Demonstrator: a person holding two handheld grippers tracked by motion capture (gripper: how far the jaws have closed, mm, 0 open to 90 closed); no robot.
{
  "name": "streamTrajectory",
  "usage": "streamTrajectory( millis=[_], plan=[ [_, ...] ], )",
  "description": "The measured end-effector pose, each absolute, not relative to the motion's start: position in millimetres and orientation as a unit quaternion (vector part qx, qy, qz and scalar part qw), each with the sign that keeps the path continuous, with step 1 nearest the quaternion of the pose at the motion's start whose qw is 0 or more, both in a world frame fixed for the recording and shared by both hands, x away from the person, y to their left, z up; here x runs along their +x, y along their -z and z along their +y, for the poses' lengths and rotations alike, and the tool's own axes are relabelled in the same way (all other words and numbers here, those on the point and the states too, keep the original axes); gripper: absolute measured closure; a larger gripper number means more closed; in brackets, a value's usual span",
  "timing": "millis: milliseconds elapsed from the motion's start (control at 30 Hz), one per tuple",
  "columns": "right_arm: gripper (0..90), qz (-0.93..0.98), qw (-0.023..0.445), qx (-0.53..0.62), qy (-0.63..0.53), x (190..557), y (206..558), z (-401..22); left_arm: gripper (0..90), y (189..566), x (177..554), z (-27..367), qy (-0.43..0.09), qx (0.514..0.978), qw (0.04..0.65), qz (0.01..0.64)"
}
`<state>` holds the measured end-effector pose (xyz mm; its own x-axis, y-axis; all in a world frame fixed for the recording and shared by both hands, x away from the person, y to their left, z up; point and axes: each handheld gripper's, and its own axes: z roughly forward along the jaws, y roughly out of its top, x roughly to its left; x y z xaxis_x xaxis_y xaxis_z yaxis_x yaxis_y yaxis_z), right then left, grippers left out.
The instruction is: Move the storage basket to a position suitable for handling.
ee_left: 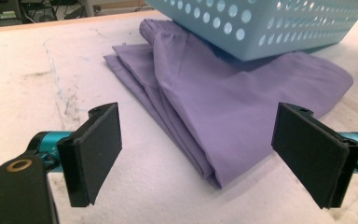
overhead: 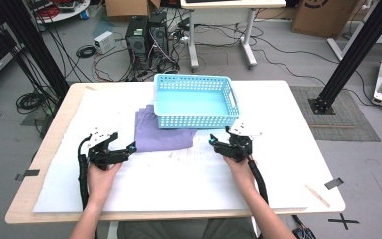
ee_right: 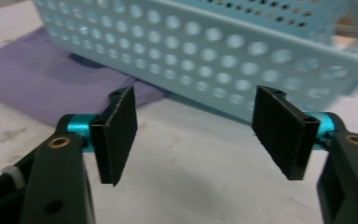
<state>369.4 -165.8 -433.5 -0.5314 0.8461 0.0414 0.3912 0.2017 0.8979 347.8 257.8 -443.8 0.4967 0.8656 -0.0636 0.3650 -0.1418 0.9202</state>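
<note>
Both forearms low over the table (overhead: 298,164), left gripper (overhead: 129,148) and right gripper (overhead: 213,143) angled inward, jaws released, empty.

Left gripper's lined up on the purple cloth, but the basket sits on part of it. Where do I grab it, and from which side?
Probably grip the cloth at its free folded corner, the part nearest the left gripper, coming in low from the person's side. There the layers lie stacked and clear of the basket, which rests on the far part. The jaws stand open, the corner between them.
</note>
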Motion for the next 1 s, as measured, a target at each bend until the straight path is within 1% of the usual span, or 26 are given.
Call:
streamTrajectory(
  millis=[67, 100, 200, 300, 367, 400, 500, 567, 633, 667, 733, 833, 867, 900, 967, 1000],
  plan=[
    [32.7, 0.741, 0.236, 0.419, -0.469, 370.8, 434.5, -160.3, 15.9, 444.2, 348.1, 257.5, -0.254, 0.711, 0.492, 0.433],
    [33.9, 0.749, 0.227, 0.413, -0.467, 373.6, 436.5, -150.5, 15.9, 444.9, 348.7, 257.1, -0.255, 0.71, 0.489, 0.437],
    [33.5, 0.758, 0.215, 0.412, -0.458, 379.6, 438.4, -136.7, 16.0, 447.1, 350.7, 255.6, -0.259, 0.708, 0.475, 0.453],
    [32.2, 0.769, 0.202, 0.412, -0.445, 385.7, 440.3, -123.4, 20.4, 447.0, 351.0, 253.9, -0.267, 0.706, 0.468, 0.459],
    [32.3, 0.773, 0.195, 0.412, -0.441, 388.0, 441.7, -115.1, 21.6, 447.0, 351.3, 252.4, -0.27, 0.707, 0.461, 0.462],
    [32.3, 0.775, 0.188, 0.412, -0.44, 388.7, 442.2, -111.3, 21.6, 447.1, 351.5, 251.0, -0.271, 0.703, 0.453, 0.476],
    [33.0, 0.778, 0.185, 0.416, -0.433, 390.5, 443.5, -104.2, 21.8, 447.3, 352.2, 250.0, -0.263, 0.703, 0.452, 0.483],
    [35.2, 0.779, 0.173, 0.426, -0.427, 393.2, 444.1, -95.0, 22.0, 447.6, 353.0, 247.6, -0.261, 0.705, 0.444, 0.488],
    [35.3, 0.779, 0.174, 0.431, -0.42, 394.4, 444.3, -90.9, 23.3, 447.6, 353.1, 247.4, -0.257, 0.707, 0.442, 0.489],
    [35.6, 0.785, 0.167, 0.437, -0.406, 396.8, 445.4, -84.9, 28.7, 447.9, 354.0, 246.7, -0.247, 0.71, 0.442, 0.49],
    [35.9, 0.786, 0.17, 0.442, -0.397, 397.9, 446.3, -82.2, 30.1, 448.0, 354.5, 246.0, -0.245, 0.711, 0.44, 0.491],
    [40.0, 0.793, 0.156, 0.453, -0.375, 403.3, 448.8, -78.9, 32.8, 448.7, 358.8, 242.9, -0.228, 0.725, 0.423, 0.494],
    [43.9, 0.798, 0.148, 0.452, -0.371, 404.2, 449.2, -78.2, 32.8, 449.3, 360.6, 241.1, -0.222, 0.728, 0.416, 0.498],
    [45.5, 0.803, 0.143, 0.448, -0.366, 404.5, 449.7, -76.9, 32.8, 449.3, 360.6, 241.1, -0.222, 0.728, 0.416, 0.498],
    [47.0, 0.808, 0.15, 0.443, -0.359, 403.6, 449.4, -75.5, 33.4, 450.9, 366.5, 238.3, -0.199, 0.738, 0.4, 0.505],
    [47.9, 0.809, 0.152, 0.441, -0.358, 403.6, 449.4, -75.4, 33.5, 451.0, 367.1, 238.0, -0.197, 0.74, 0.395, 0.507]
  ],
)
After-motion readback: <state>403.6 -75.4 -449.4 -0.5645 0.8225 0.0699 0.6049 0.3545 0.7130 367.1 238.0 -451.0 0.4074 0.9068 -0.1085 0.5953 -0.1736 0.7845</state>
